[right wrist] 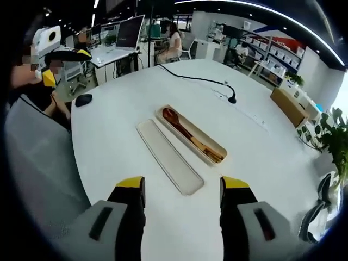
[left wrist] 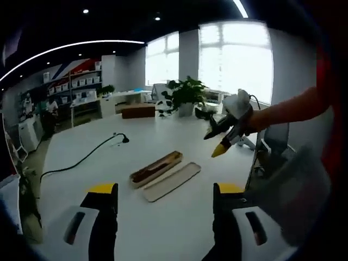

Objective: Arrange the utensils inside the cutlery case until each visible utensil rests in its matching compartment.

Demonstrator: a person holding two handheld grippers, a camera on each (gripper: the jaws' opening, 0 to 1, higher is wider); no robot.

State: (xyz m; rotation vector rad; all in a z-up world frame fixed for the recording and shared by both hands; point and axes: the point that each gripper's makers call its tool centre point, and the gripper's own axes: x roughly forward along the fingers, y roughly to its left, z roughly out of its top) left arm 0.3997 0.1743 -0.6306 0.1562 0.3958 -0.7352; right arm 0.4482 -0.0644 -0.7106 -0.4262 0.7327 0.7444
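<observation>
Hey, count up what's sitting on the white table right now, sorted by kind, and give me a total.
Cutlery case with wooden utensils inside: 1
Case lid, lying flat beside the case: 1
Black cable with plug end: 1
Brown box at the far edge: 1
Potted plant: 1
Total: 5

The left tool (left wrist: 164, 197) is hovering open above the white worktop (left wrist: 136, 228). The cutlery case (left wrist: 156, 167) is lying beside its lid (left wrist: 172, 181). The right tool (left wrist: 224, 141) is hanging above.
</observation>
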